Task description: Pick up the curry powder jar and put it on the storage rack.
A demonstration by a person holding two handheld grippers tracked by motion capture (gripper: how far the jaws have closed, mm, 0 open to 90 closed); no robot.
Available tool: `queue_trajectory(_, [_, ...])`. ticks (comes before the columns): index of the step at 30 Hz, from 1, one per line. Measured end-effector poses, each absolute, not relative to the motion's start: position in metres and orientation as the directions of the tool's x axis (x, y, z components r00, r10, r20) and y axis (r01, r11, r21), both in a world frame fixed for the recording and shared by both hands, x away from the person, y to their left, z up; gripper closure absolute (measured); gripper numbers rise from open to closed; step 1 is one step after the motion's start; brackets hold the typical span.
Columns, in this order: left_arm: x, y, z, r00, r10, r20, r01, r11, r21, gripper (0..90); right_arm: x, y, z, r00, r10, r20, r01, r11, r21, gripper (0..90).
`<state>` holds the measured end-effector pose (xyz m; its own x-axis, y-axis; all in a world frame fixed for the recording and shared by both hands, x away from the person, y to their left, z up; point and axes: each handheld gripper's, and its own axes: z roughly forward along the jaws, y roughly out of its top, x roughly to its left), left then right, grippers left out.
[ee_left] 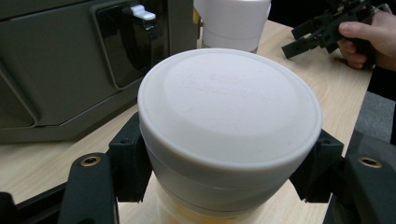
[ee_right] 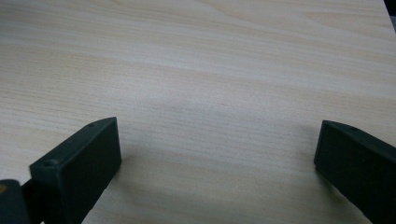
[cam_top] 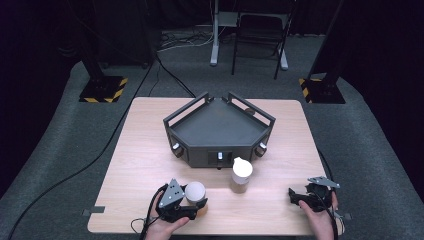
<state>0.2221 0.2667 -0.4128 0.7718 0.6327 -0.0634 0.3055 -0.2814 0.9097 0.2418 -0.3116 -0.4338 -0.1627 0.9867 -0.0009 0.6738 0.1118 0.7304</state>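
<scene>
A jar with a round white lid (ee_left: 229, 107) and yellowish contents stands on the wooden table near its front left edge (cam_top: 195, 191). My left gripper (cam_top: 194, 204) is shut on it, and its black pads (ee_left: 128, 161) press the jar's sides just under the lid. A second white-lidded jar (cam_top: 242, 174) stands upright a little to the right, in front of the black box. At the front right, my right gripper (cam_top: 296, 196) is held low over the table. Its jaws (ee_right: 217, 158) stand wide open with only bare wood between them.
A black angular box (cam_top: 220, 131) with railings on top and knobs on its front sits mid-table behind both jars. The table's front edge (cam_top: 215, 234) lies close under both hands. In the left gripper view, the right hand (ee_left: 369, 37) and its gripper appear far off.
</scene>
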Motion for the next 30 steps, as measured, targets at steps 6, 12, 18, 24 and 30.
queue_trajectory(6, [0.222,0.268,-0.403,0.767,0.638,-0.062,0.299,-0.271,0.915,34.1,0.242,-0.312,-0.434,-0.163,0.987,0.0,0.674,0.112,0.73,0.0])
queue_trajectory(12, [0.224,0.269,-0.39,0.76,0.649,-0.046,0.281,-0.264,0.922,34.1,0.243,-0.311,-0.434,-0.165,0.986,0.0,0.674,0.113,0.73,0.0])
queue_trajectory(18, [0.229,0.267,-0.377,0.756,0.654,-0.031,0.274,-0.274,0.922,34.1,0.243,-0.311,-0.434,-0.165,0.986,0.0,0.674,0.113,0.73,0.0])
queue_trajectory(24, [0.236,0.268,-0.366,0.747,0.664,-0.024,0.276,-0.277,0.921,34.1,0.243,-0.311,-0.434,-0.165,0.986,0.001,0.674,0.112,0.73,0.0])
queue_trajectory(30, [0.244,0.273,-0.355,0.748,0.663,-0.032,0.275,-0.264,0.925,34.1,0.243,-0.311,-0.434,-0.166,0.986,0.0,0.674,0.113,0.73,0.0])
